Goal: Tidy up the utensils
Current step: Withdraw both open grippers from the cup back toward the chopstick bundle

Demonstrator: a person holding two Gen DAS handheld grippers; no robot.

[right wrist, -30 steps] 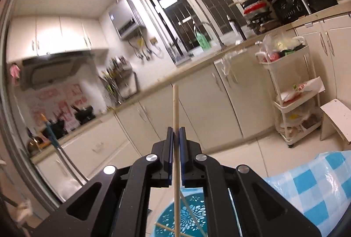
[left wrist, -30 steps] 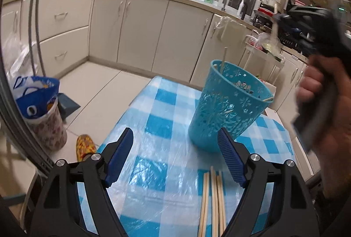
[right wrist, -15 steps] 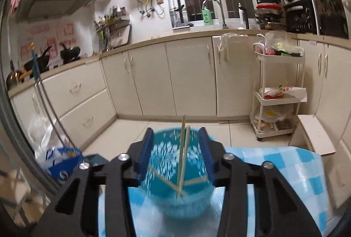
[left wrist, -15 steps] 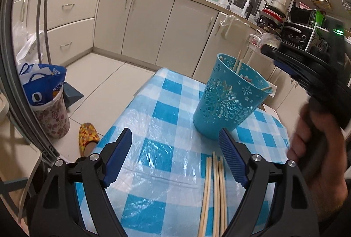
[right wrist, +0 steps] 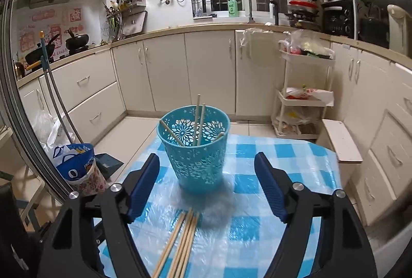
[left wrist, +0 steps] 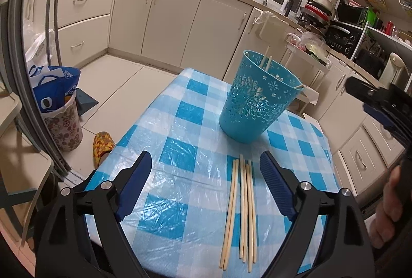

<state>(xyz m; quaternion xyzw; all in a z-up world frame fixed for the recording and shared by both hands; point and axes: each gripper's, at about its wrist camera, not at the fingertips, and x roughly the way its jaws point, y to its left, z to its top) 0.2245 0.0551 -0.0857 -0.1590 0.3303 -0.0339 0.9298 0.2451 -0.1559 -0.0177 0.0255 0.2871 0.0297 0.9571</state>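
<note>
A turquoise lace-pattern basket (left wrist: 255, 102) (right wrist: 198, 159) stands on the blue-checked tablecloth (left wrist: 180, 108) with several wooden chopsticks (right wrist: 198, 120) leaning inside it. A bundle of loose chopsticks (left wrist: 243, 200) (right wrist: 182, 239) lies flat on the cloth in front of the basket. My left gripper (left wrist: 206, 159) hovers over the near end of that bundle, its jaws opening with nothing pressed between them. My right gripper (right wrist: 206, 158) sits back from the basket, its jaws also opening and holding nothing; in the left wrist view it (left wrist: 381, 108) shows at the right edge, held by a hand.
A blue bag in a flowered bin (left wrist: 59, 97) and a patterned slipper (left wrist: 103, 144) are on the floor left of the table. A white trolley (right wrist: 301, 97) and a small white stool (right wrist: 340, 139) stand to the right. Cream cabinets line the far walls.
The right gripper released its chopstick into the basket, spread its jaws and pulled back from above the basket. The left gripper drew back, bringing more of the loose chopsticks into view.
</note>
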